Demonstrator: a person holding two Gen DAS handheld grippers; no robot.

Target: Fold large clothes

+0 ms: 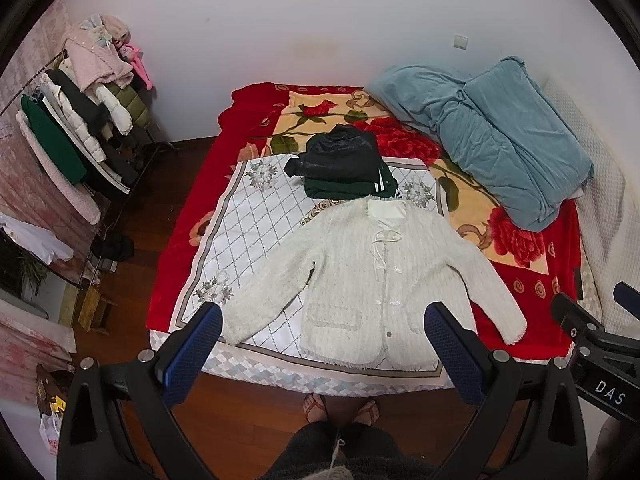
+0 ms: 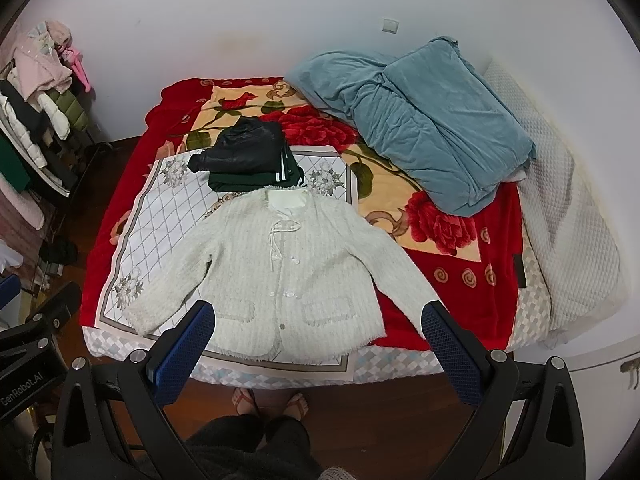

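Here the left gripper [image 1: 323, 356] and right gripper [image 2: 319, 354] hover level above the bed's near edge, jaws spread wide, gripping nothing. Beyond them the fuzzy white buttoned cardigan [image 1: 360, 276] lies flat, sleeves spread, on a white lattice-print cloth [image 1: 256, 216]. Farther back sits a folded stack of dark garments [image 1: 344, 164].

— Evenly lit, soft and diffuse, no clear source in either view. Faint shadows only, under the blue quilt [image 1: 500, 136] and beside the white cardigan [image 1: 360, 276].

— Any glare?

— None to speak of; slightly washed out on the white wall [image 2: 248, 12] far off. Reds of the blanket [image 2: 476, 240] strongly saturated.

— Sharpness?

— Crisp in the middle, softer toward the rim. Heavy fisheye bending at the edges, bed outline curved, black vignette in all corners. Near gripper fingers [image 1: 192, 356] slightly soft.
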